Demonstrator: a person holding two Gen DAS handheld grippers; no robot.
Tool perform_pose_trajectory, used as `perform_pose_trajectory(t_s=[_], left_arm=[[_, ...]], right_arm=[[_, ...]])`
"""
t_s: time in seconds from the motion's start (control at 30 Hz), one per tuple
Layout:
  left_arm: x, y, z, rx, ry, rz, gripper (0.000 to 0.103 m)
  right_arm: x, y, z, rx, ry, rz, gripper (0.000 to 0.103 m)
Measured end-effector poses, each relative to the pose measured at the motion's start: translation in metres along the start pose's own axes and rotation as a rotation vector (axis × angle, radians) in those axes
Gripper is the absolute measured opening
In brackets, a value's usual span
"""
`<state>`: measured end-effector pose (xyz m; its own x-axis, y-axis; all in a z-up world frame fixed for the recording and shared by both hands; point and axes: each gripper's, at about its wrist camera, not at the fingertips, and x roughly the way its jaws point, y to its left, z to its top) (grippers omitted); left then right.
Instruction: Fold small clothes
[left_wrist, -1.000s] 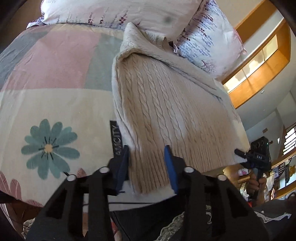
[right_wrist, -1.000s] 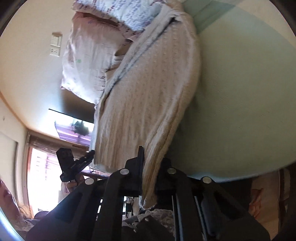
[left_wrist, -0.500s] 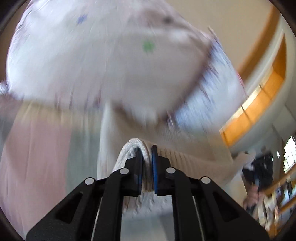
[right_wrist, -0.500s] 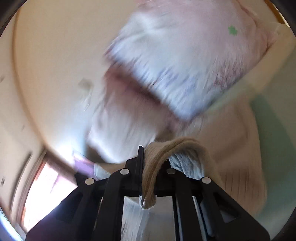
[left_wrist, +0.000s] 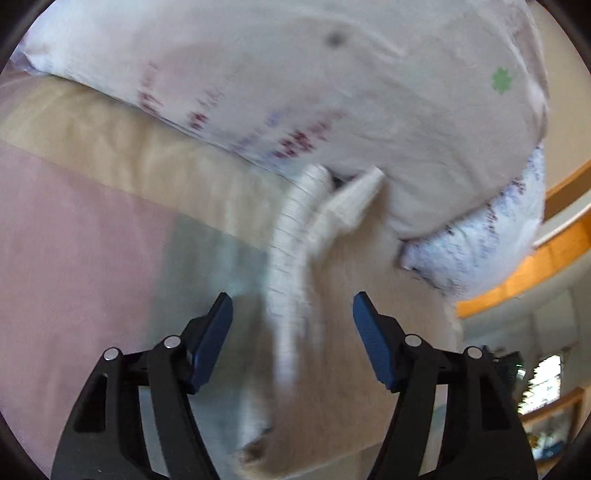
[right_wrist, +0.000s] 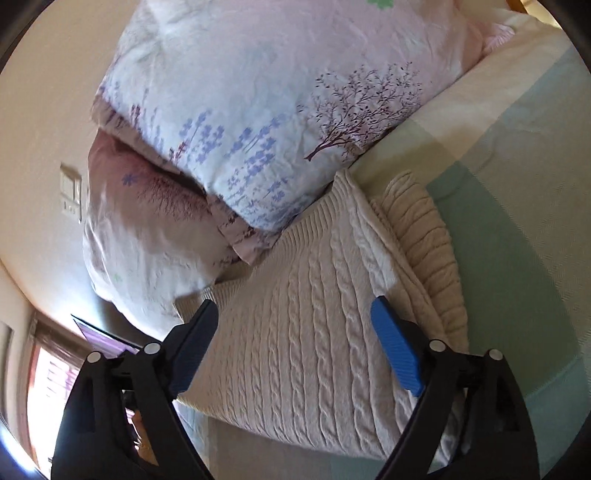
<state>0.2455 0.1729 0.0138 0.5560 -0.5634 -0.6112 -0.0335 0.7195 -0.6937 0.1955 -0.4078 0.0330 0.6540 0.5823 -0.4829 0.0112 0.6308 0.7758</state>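
A cream cable-knit sweater (right_wrist: 314, 325) lies folded on the bed, its ribbed edge up against the pillows. In the left wrist view the sweater (left_wrist: 295, 280) is blurred, with its ribbed edge running up the middle. My left gripper (left_wrist: 291, 332) is open and empty just above the sweater. My right gripper (right_wrist: 295, 343) is open and empty over the folded sweater, with its blue pads (right_wrist: 395, 354) on either side of the cable-knit panel.
Two floral pillows (right_wrist: 258, 110) are stacked at the head of the bed, touching the sweater's far edge. The bedspread (left_wrist: 74, 258) has pink, green and cream blocks. A wall with a light switch (right_wrist: 70, 195) is behind the pillows.
Both grippers carried the sweater's lower edge up toward the pillows, folding it over, then opened and let go. The sweater now lies doubled over.
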Motion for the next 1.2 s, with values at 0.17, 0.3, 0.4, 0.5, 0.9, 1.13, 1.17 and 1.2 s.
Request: perform_pose_trajectory(t_s=[0.17, 0.3, 0.4, 0.5, 0.9, 1.13, 1.17, 1.2], left_arm=[[0.023, -0.005, -0.013, -0.112, 0.03, -0.034, 0.017], [0.005, -0.057, -0.021, -0.084, -0.047, -0.215, 0.014], [0.018, -0.137, -0.029, 0.028, -0.044, -0.345, 0.014], [0.076, -0.225, -0.052, 0.12, 0.021, -0.49, 0.014], [0.106, -0.22, -0.074, 0.224, 0.039, -0.242, 0.063], [0.134, -0.184, -0.088, 0.186, 0.155, -0.093, 0.066], [0.138, -0.186, -0.089, 0.188, 0.159, -0.088, 0.066], [0.14, -0.186, -0.092, 0.194, 0.165, -0.081, 0.066]], right_arm=[[-0.011, -0.009, -0.008, 0.002, 0.029, 0.007, 0.087], [-0.04, -0.017, -0.003, -0.015, -0.016, -0.014, 0.087], [-0.066, -0.018, 0.007, -0.051, -0.103, -0.085, 0.087], [-0.083, -0.022, 0.02, -0.036, -0.189, -0.073, 0.087], [-0.057, -0.035, 0.05, -0.045, -0.022, -0.077, 0.083], [0.006, -0.008, 0.052, -0.139, 0.107, -0.191, 0.047], [0.014, -0.01, 0.052, -0.131, 0.131, -0.188, 0.021], [0.02, -0.01, 0.051, -0.141, 0.141, -0.19, 0.009]])
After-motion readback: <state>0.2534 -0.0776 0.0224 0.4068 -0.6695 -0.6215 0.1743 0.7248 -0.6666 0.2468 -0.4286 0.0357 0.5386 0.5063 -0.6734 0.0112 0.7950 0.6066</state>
